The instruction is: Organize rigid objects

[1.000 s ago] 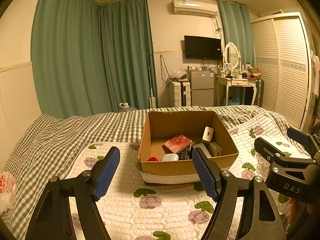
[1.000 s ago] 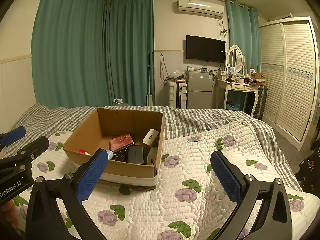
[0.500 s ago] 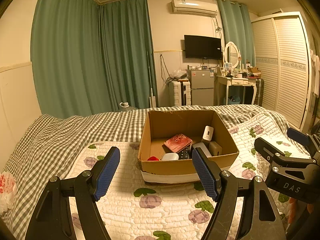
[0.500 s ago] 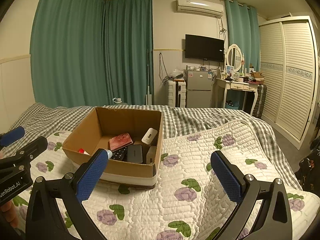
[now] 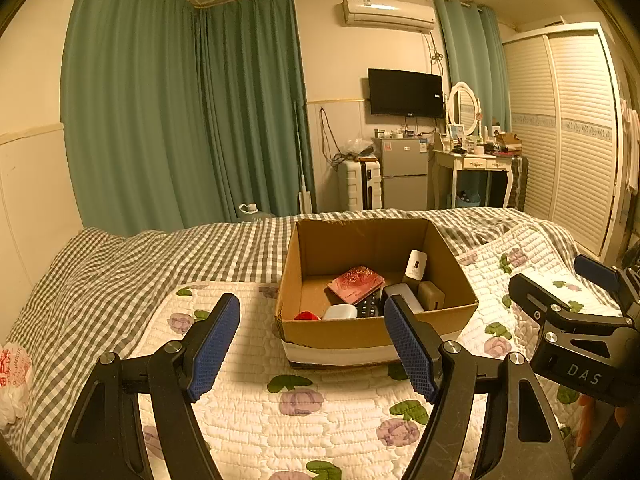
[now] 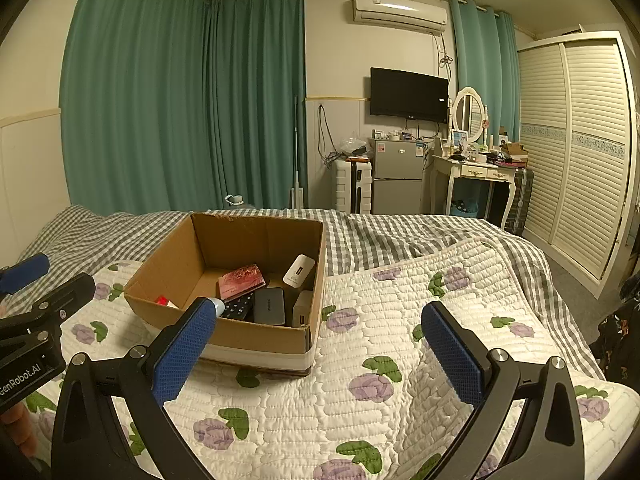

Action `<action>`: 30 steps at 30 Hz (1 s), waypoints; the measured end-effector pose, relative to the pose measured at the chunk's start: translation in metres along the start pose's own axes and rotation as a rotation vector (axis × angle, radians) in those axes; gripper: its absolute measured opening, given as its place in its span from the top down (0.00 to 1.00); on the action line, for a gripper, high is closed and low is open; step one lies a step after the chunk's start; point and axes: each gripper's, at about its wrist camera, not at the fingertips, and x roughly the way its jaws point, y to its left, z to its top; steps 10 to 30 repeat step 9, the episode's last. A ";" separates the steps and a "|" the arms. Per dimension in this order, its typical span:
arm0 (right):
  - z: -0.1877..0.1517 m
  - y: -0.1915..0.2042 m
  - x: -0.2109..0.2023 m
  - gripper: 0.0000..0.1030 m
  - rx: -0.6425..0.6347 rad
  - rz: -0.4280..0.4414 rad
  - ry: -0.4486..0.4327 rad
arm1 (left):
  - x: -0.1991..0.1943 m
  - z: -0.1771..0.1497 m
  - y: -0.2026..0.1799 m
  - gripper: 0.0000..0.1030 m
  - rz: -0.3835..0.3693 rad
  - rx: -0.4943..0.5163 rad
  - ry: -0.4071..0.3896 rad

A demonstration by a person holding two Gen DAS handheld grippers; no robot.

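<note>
The cardboard box (image 5: 376,280) sits on the floral quilt (image 5: 320,412) just above the centre of the left wrist view, and left of centre in the right wrist view (image 6: 240,280). All the rigid objects I can make out lie inside it: a red patterned case (image 5: 355,284), a white charger (image 5: 416,265) leaning upright against the right wall, a black remote control (image 5: 370,305), a grey power bank (image 6: 270,306), a beige block (image 5: 431,295), a white rounded piece (image 5: 340,312) and a small red item (image 5: 306,315) in the near left corner.

The left gripper (image 5: 312,344) is spread wide and holds nothing; its right pad overlaps the box's near wall in the frame, so the box lies straight ahead and slightly right of its axis. The right gripper (image 6: 320,348) is likewise wide apart and empty, and the box lies ahead and to its left, its near right corner falling between the pads.

Both tools hover short of the box's front wall, neither reaching over the rim. I judge the left gripper the better aligned, since the box is nearly centred before it. The remote and the power bank lie with their long axes running roughly away from the cameras, so a grasp across their width looks the natural approach.
</note>
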 end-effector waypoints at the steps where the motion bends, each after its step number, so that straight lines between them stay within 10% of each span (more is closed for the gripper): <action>1: 0.000 0.000 0.000 0.00 0.001 0.001 0.001 | 0.001 0.000 0.000 0.25 0.000 0.000 0.001; 30: -0.002 0.001 0.001 0.00 0.002 0.003 0.009 | 0.003 -0.003 0.001 0.25 -0.005 -0.004 0.011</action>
